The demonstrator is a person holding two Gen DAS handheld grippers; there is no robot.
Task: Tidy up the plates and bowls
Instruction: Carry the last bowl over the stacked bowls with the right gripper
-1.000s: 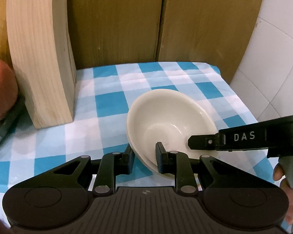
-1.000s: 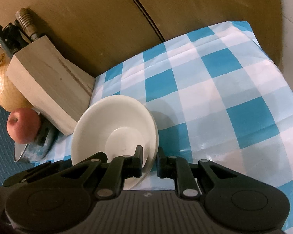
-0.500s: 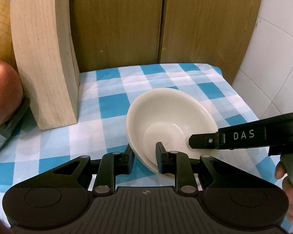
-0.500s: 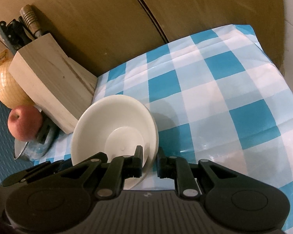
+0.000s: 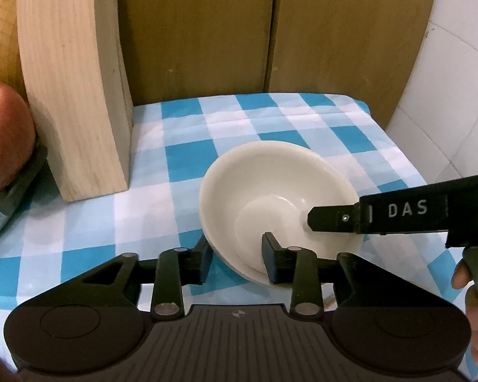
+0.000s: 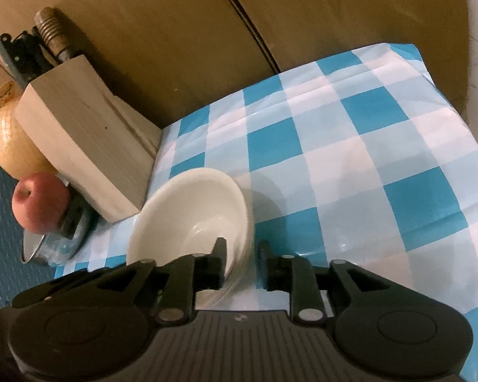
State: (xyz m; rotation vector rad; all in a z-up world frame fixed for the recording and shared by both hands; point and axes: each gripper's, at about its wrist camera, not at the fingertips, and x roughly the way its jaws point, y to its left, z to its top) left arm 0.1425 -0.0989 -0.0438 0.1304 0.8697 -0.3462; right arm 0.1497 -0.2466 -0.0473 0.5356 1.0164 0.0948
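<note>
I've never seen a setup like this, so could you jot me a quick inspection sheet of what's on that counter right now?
Surface: blue-and-white checked cloth, laid flat.
Job's things: white bowl, seemingly nested in a second one; tilted.
Clutter: wooden knife block beside the bowl; red apple on a metal lid; netted melon behind.
Tongs: left tongs and right tongs each straddle the bowl's rim; the right pair looks slightly gapped.
Cables: nothing seen.
Surroundings: brown wooden panels; white tiles at right.
</note>
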